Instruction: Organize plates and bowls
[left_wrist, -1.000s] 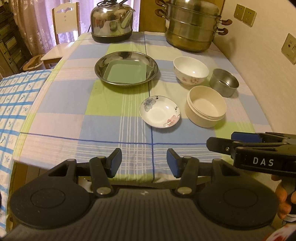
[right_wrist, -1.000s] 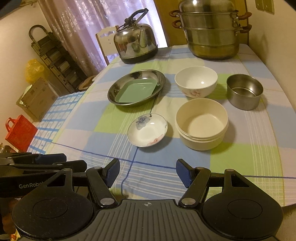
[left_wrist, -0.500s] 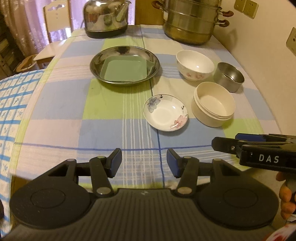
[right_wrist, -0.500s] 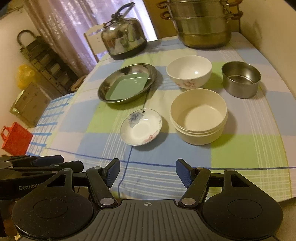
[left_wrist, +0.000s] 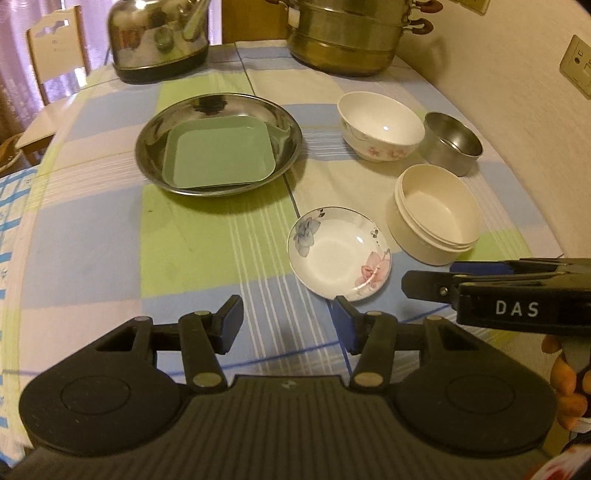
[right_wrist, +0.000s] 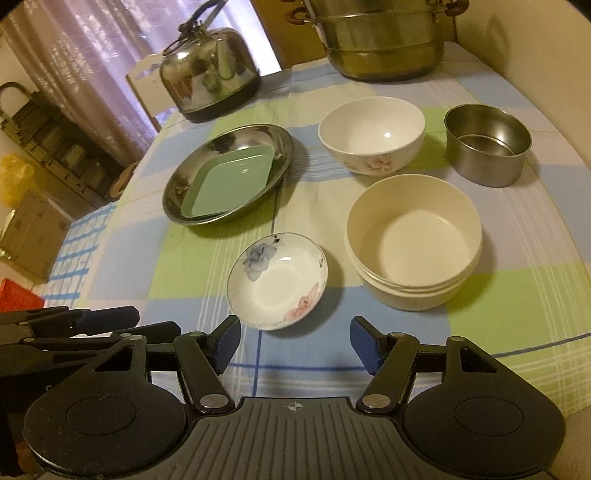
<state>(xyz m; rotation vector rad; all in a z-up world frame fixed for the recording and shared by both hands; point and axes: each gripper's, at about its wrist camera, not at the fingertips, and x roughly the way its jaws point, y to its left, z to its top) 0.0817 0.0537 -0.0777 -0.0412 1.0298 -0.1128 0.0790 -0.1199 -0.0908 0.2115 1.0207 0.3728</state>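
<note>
Saucer (right_wrist: 277, 280) just beyond open jaws

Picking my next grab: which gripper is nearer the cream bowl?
Right. The right gripper is just short of the cream bowl; the left gripper sits further left, behind the flowered saucer.

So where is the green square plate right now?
The green square plate lies inside the steel dish, left of the flowered bowl, in both wrist views.

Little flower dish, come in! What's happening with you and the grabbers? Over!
Both grippers open, holding nothing, left gripper and right gripper. Flower dish on the cloth, untouched, just ahead. Nothing blocking.
</note>
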